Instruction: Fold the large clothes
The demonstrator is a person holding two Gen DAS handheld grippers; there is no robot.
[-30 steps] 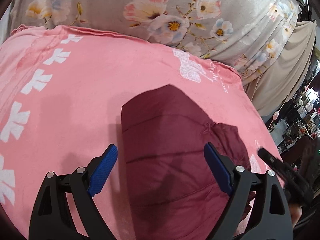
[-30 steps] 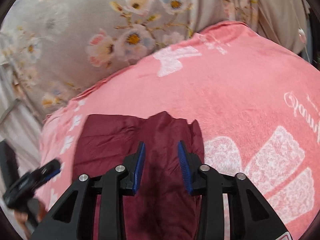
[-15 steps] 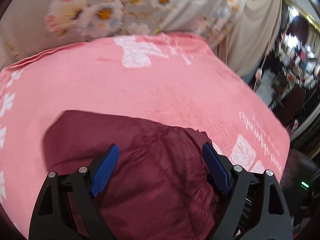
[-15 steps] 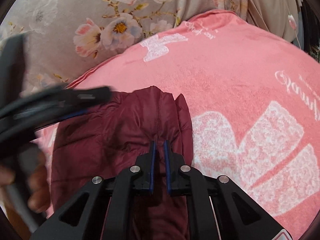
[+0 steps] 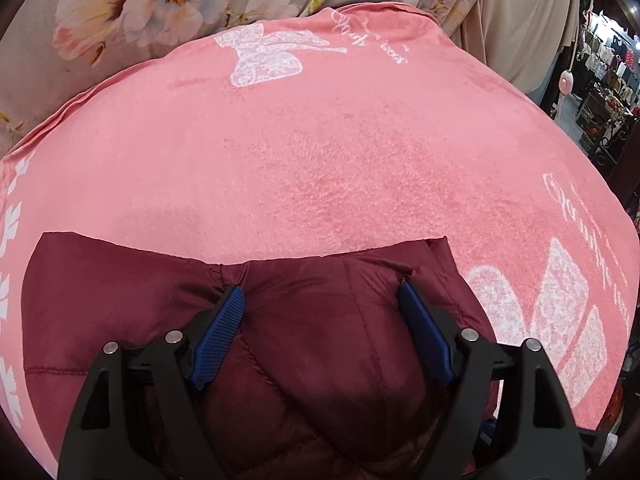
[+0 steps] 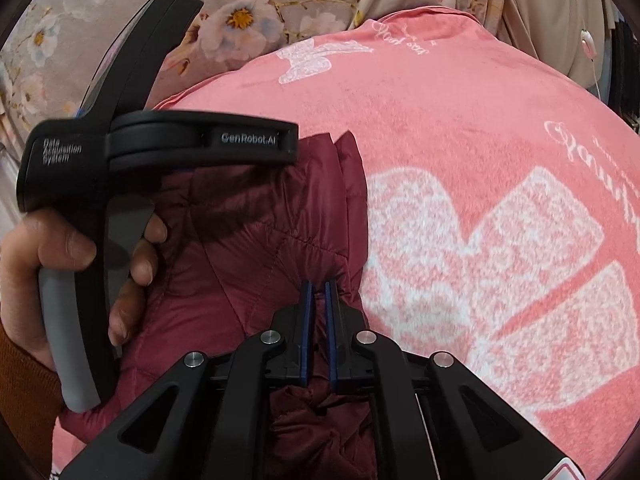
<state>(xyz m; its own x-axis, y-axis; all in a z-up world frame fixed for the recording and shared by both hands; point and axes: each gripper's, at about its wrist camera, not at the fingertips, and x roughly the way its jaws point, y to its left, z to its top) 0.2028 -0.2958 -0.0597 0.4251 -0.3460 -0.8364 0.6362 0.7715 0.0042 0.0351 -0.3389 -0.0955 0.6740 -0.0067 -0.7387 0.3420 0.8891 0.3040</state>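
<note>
A dark red quilted jacket (image 5: 312,344) lies partly folded on a pink blanket (image 5: 340,160). My left gripper (image 5: 322,294) is open, its blue pads (image 5: 218,334) pressing down on the jacket near its far folded edge. In the right wrist view the jacket (image 6: 256,248) lies at the lower left. My right gripper (image 6: 318,284) is shut on a bunched fold of the jacket near its right edge. The left gripper's black body (image 6: 160,140) and the hand holding it (image 6: 60,256) show at the left of the right wrist view.
The pink blanket with white bow prints (image 6: 500,260) covers the bed. A grey floral curtain (image 5: 140,8) hangs behind it. A beige curtain (image 5: 528,20) and shop racks (image 5: 604,76) stand at the far right, past the blanket's right edge.
My right gripper closed from open onto a fold of the jacket. My left gripper swung right and came down onto the jacket's far edge, now showing large in the right wrist view.
</note>
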